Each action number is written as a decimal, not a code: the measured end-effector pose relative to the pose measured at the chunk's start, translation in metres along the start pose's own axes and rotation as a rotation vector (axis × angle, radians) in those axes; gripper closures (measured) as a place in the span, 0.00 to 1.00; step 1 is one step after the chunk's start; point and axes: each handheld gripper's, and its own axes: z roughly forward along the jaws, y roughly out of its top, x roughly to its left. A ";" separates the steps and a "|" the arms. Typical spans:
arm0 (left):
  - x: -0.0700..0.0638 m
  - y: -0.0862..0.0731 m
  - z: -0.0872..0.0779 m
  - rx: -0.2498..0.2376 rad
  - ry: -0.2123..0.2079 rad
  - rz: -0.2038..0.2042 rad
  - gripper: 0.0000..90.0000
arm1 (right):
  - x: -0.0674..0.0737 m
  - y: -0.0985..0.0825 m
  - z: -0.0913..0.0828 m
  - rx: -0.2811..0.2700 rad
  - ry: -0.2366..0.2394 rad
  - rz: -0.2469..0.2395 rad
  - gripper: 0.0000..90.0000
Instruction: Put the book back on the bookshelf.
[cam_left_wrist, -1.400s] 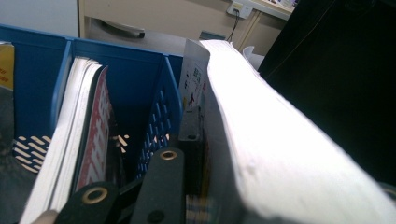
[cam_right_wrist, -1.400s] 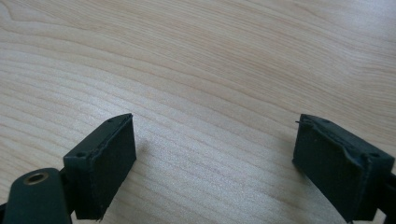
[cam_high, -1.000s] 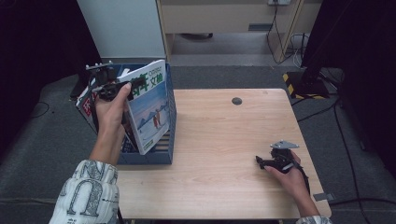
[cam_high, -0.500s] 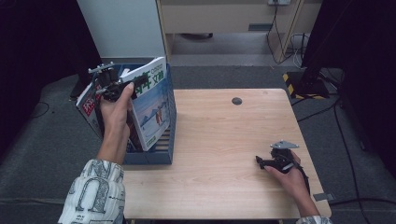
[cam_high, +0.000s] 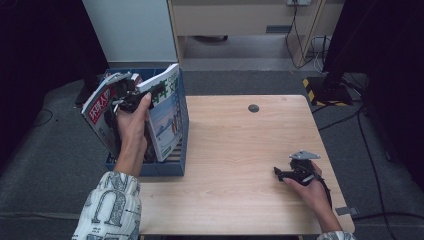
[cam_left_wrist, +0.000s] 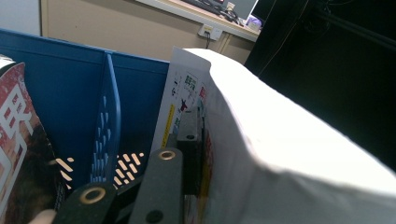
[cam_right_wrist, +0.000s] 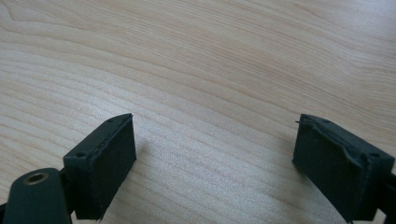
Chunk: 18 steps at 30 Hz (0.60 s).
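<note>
A blue-and-white magazine (cam_high: 167, 117) stands tilted in the blue file box (cam_high: 183, 145) at the table's left edge. My left gripper (cam_high: 131, 96) is shut on its top edge, held in a hand that reaches in from below. In the left gripper view the magazine's white cover (cam_left_wrist: 289, 154) bends over one jaw, and the other jaw presses its printed inner side at my left gripper (cam_left_wrist: 201, 140). A red magazine (cam_high: 99, 107) leans to the left in the same box. My right gripper (cam_high: 276, 173) rests on the table at the front right, open and with nothing between its jaws (cam_right_wrist: 215, 158).
The wooden table (cam_high: 240, 145) has a small dark round cap (cam_high: 253, 108) near its far edge. Inside the box stands a blue slotted divider (cam_left_wrist: 106, 126). A white cabinet (cam_high: 132, 30) rises behind the box. Cables and dark stands lie on the floor at the right.
My left hand has sunk a little with the magazine into the box, and the red magazine leans further left. The right hand has kept still.
</note>
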 end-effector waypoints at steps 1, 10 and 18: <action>0.000 -0.001 0.001 -0.002 -0.001 0.001 0.79 | 0.000 0.000 0.000 0.000 0.000 0.000 0.15; 0.002 -0.010 0.003 -0.022 -0.008 -0.004 0.79 | 0.000 0.000 0.000 0.000 0.000 0.000 0.15; 0.008 -0.023 0.006 -0.042 -0.012 -0.015 0.79 | 0.000 0.000 0.000 0.000 0.000 -0.003 0.14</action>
